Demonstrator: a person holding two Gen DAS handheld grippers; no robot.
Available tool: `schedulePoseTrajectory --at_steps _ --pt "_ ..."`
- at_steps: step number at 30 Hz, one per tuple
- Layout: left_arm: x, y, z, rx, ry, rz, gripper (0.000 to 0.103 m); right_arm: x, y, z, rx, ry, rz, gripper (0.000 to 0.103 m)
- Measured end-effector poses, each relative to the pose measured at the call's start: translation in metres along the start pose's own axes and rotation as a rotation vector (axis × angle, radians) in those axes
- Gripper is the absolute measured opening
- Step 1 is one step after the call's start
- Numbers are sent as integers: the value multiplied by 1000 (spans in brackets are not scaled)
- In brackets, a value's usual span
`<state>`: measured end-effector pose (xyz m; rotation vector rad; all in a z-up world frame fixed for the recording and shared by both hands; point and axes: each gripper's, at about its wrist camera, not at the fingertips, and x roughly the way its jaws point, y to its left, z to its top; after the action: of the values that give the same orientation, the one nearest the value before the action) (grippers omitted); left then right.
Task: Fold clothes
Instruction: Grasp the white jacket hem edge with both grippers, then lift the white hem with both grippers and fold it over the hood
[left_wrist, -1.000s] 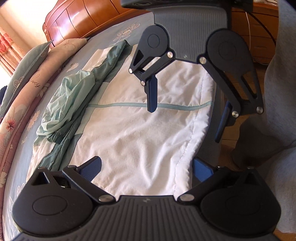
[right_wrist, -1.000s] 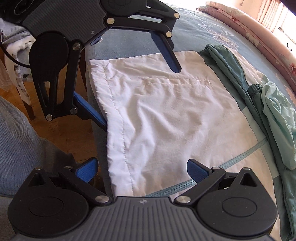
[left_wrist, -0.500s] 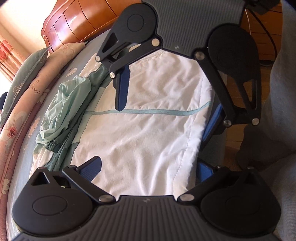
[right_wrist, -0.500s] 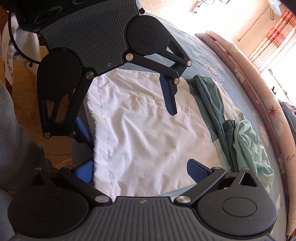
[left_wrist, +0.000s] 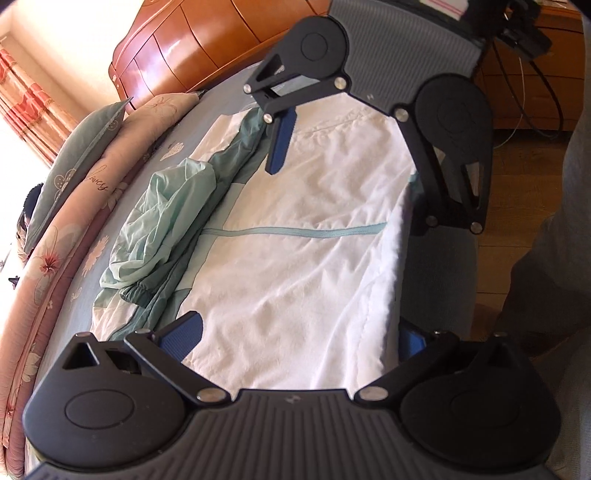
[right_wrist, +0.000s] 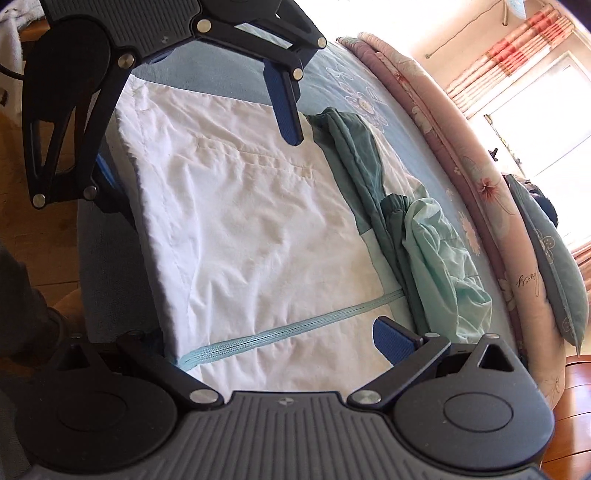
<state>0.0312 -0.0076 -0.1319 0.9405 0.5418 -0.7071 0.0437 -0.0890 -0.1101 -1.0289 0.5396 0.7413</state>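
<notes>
Lying flat on the blue floral bedspread (left_wrist: 225, 96) near the bed's edge, a white jacket (left_wrist: 306, 266) with a pale blue zipper (left_wrist: 295, 232) running across its middle, teal-green sleeves (left_wrist: 162, 221) bunching in a heap along its far side. Hovering over one end of the white panel, the left tool (left_wrist: 295, 332), released, blue-padded fingers (left_wrist: 184, 334) spreading wide, one over the sleeve side and the other at the hem edge hanging toward the bed's side. Facing it from the opposite end, the right tool (right_wrist: 273, 343), likewise released, one blue finger (right_wrist: 391, 341) sitting above the cloth near the zipper's end, the other mostly hiding beneath the fabric's edge. Showing in each view, the opposing tool: the right tool at the top of the left wrist picture, one finger pointing down toward the cloth; the left tool at the top of the right wrist picture. Gripping nothing, either tool. Lining the far side of the bed, a pink floral quilt roll (right_wrist: 461, 147) and a grey-green pillow (left_wrist: 77, 158). Standing beyond, a wooden headboard (left_wrist: 192, 48). Glowing with daylight, striped curtains (right_wrist: 513, 51).
</notes>
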Motion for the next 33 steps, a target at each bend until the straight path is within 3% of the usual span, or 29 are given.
schedulePoseTrajectory --at_steps 5,9,15,24,26,28,30,31,32,33 --pt "15 -14 10 55 28 42 102 -8 -2 7 -37 -10 -52 103" --pt "18 1 9 -23 48 123 102 -5 -7 1 -11 40 -23 103" --pt "8 9 -3 -8 65 131 102 2 2 -38 -114 171 -37 103" --pt "5 4 -33 52 186 111 102 5 -29 -93 -129 342 -70 102" --pt "5 2 -39 89 223 93 100 4 -33 -100 -134 371 -51 97" --pt "2 0 -42 125 233 62 88 0 -39 -104 -115 384 0 83" --pt "-1 -2 -42 156 237 14 58 -4 -45 -103 -85 382 42 72" --pt "-2 -3 -41 173 243 -16 50 -6 -48 -101 -71 382 59 63" --pt "-2 -5 -40 191 250 -44 35 -7 -51 -99 -55 385 82 58" --pt "-3 -7 -39 201 257 -64 23 -7 -54 -97 -34 389 108 45"
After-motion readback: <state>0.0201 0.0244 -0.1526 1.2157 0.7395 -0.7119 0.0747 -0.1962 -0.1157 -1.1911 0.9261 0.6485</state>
